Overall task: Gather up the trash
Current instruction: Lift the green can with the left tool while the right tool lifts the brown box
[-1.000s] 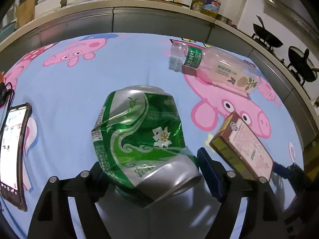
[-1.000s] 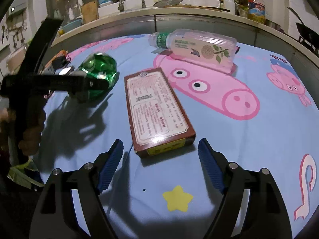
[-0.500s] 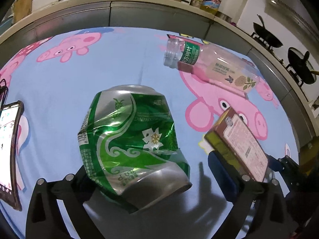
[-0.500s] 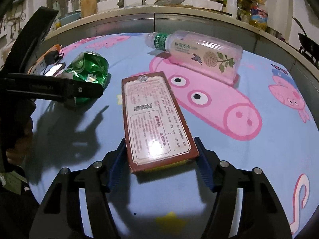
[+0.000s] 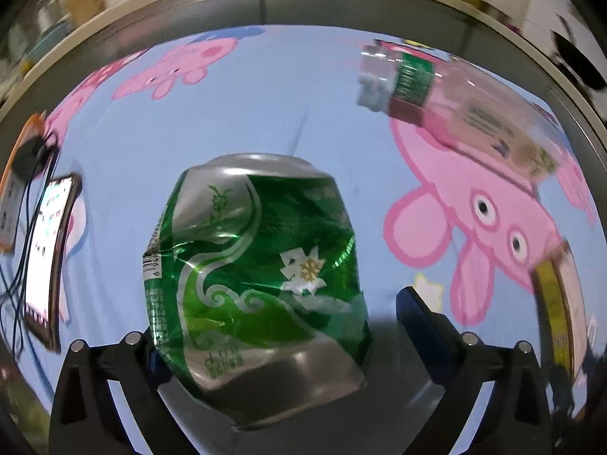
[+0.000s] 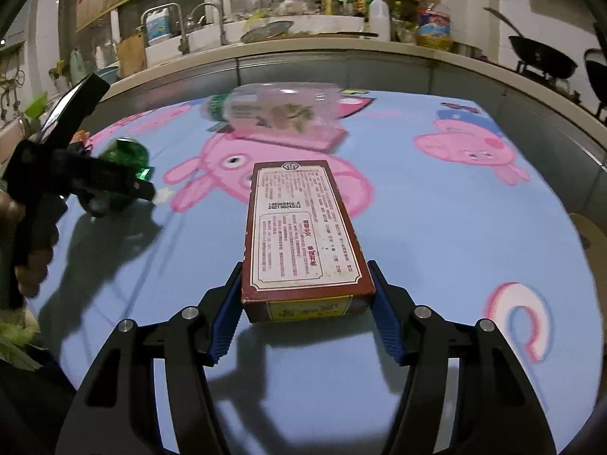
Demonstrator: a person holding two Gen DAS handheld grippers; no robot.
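Gripping a brown box (image 6: 303,235), the right tongs (image 6: 303,314) clamp it; the left tongs (image 5: 277,333) gape around a crushed can (image 5: 258,276), a bottle (image 5: 466,113) beyond.

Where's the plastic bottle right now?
The plastic bottle lies on its side at the far end of the tablecloth, just beyond the brown box; upper right in the left wrist view.

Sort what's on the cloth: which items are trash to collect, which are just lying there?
Trash: crushed green can, brown carton, plastic bottle.

Just lying about: phone, cables, pig-print cloth.
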